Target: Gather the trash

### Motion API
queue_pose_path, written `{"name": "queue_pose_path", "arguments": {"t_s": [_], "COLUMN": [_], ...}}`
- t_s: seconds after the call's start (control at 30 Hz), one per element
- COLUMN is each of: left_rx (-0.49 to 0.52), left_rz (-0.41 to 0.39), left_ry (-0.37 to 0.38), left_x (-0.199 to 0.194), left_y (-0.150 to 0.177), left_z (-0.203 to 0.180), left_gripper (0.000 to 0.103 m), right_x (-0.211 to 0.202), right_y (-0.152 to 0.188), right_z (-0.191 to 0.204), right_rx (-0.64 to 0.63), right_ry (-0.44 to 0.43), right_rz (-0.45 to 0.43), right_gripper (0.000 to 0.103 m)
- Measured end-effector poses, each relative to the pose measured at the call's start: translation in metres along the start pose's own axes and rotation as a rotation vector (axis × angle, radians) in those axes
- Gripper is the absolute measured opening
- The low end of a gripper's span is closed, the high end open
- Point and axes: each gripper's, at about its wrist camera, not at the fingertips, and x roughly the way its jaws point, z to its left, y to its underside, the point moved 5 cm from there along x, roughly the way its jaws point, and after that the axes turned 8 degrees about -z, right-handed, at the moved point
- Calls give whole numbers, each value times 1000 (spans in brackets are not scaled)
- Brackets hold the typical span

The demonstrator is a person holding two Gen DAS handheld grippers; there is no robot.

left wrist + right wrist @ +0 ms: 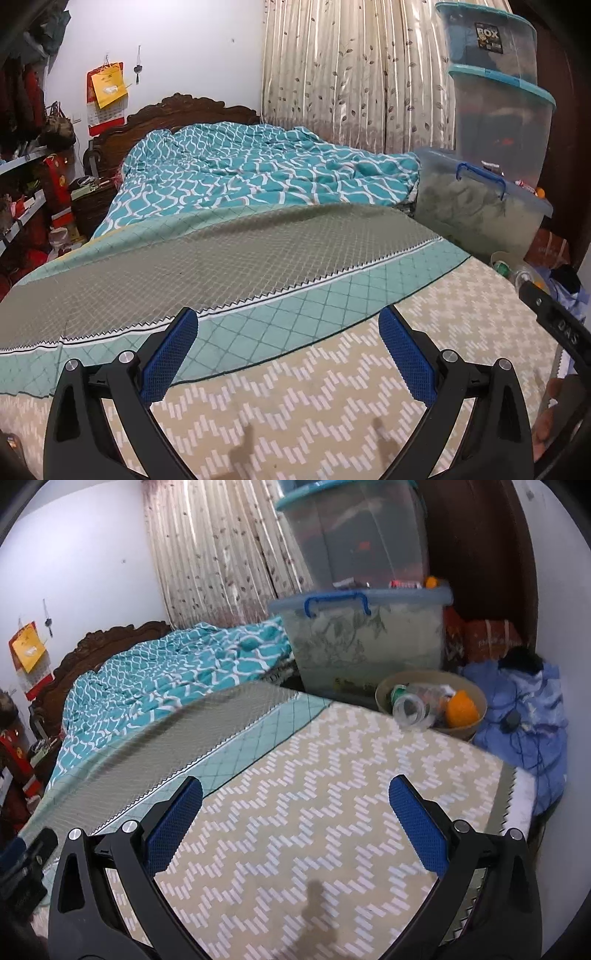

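Both black, blue-padded grippers, left gripper (288, 321) and right gripper (295, 794), hover spread and empty over the beige zigzag-patterned mat (314, 794); a round tan bowl (476, 698) of trash sits at its far edge.

"BOX" label on the top storage bin (487, 37).

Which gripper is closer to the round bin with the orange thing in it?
Right. The right gripper hovers open over the zigzag mat, with the bin just ahead and to its right. The left gripper is farther left; from it the bin sits far off to the right.
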Motion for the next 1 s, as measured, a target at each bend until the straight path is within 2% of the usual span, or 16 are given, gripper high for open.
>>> {"name": "queue_pose_path", "arguments": {"t_s": [0.4, 0.67, 1.0], "left_rx": [-2, 26, 34], "left_rz": [35, 24, 36], "left_ry": [-33, -42, -11], "left_x": [13, 13, 11], "left_y": [9, 10, 13], "left_z": [5, -2, -8], "left_gripper": [95, 95, 95], "right_x": [18, 9, -21], "right_y": [22, 15, 2], "right_z": [-7, -8, -22], "right_rx": [1, 10, 15], "right_ry": [12, -1, -2], "right_rz": [64, 47, 11], "right_gripper": [100, 100, 100]}}
